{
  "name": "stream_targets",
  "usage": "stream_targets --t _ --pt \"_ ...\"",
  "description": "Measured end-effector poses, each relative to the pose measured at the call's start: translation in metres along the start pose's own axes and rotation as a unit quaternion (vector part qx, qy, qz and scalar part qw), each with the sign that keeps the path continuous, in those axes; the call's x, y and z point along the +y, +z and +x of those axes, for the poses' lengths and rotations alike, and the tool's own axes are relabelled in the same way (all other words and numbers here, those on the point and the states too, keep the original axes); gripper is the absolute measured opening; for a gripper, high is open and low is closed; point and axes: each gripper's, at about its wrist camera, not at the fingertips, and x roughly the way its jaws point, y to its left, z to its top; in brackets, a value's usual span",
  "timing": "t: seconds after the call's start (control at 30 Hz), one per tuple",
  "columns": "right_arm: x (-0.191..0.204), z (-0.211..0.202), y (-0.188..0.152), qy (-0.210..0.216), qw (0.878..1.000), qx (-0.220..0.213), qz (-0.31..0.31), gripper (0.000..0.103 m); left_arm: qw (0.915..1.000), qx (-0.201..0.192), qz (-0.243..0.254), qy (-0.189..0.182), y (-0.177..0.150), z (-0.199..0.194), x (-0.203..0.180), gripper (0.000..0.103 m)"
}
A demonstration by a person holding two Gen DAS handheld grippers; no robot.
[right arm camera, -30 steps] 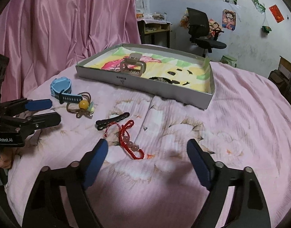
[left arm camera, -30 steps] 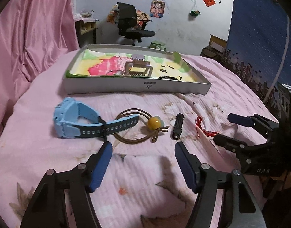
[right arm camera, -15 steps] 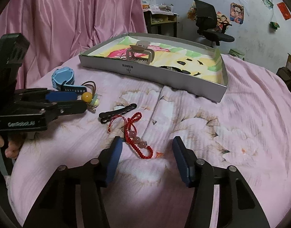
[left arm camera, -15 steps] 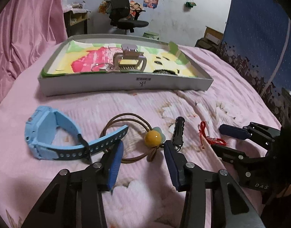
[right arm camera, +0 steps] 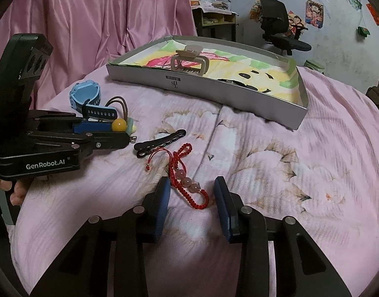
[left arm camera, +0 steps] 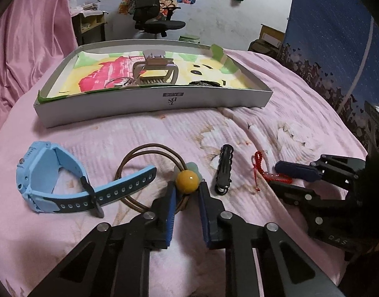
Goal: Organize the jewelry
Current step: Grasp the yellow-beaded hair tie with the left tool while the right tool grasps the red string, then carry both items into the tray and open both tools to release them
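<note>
A brown hair tie with a yellow bead [left arm camera: 187, 181] lies on the pink bedspread. My left gripper [left arm camera: 187, 193] is open, its blue pads on either side of the bead, narrow gap. A red beaded bracelet [right arm camera: 187, 180] lies between the open pads of my right gripper [right arm camera: 191, 190]. A black hair clip [left arm camera: 224, 170] lies between the two items. A blue watch [left arm camera: 48, 180] lies at the left. The grey tray [left arm camera: 214, 97] at the back holds a beige claw clip [left arm camera: 154, 70].
A pink curtain [right arm camera: 90, 24] hangs at the left. A black office chair [left arm camera: 152, 12] and a desk stand by the far wall. A blue patterned panel [left arm camera: 337, 37] stands at the right. The bed edge falls away near both grippers.
Both grippers have moved forward and down and narrowed. The left now straddles the yellow bead; the right now straddles the red bracelet.
</note>
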Motion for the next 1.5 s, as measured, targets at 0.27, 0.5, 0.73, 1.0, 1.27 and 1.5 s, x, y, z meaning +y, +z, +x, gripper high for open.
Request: stream_targets --t 0.27,0.5,0.73,1.0,1.27,1.5 --pt "0.001 0.002 0.000 0.005 1.000 0.010 -0.003 0.014 0.9993 -0.012 -0.006 -0.036 -0.001 -0.010 -0.003 0.016" --pt "0.000 -0.004 0.000 0.022 1.000 -0.001 0.000 0.008 0.9963 -0.025 -0.028 -0.077 -0.003 -0.026 -0.007 0.016" --pt "-0.010 -0.021 0.002 0.023 0.999 -0.045 0.021 0.008 0.9925 -0.037 -0.029 -0.113 -0.001 -0.039 -0.018 0.016" --pt "-0.025 -0.034 0.009 0.010 0.994 -0.095 0.047 0.008 0.9914 -0.065 -0.023 -0.111 0.018 -0.049 -0.020 0.016" --pt "-0.025 -0.042 0.036 0.000 0.984 -0.169 0.057 0.008 0.9915 -0.108 -0.022 -0.069 0.055 -0.056 -0.003 0.016" --pt "-0.028 -0.018 0.087 -0.009 0.981 -0.190 0.045 0.008 0.9921 -0.113 -0.044 -0.030 0.093 -0.035 0.025 0.016"
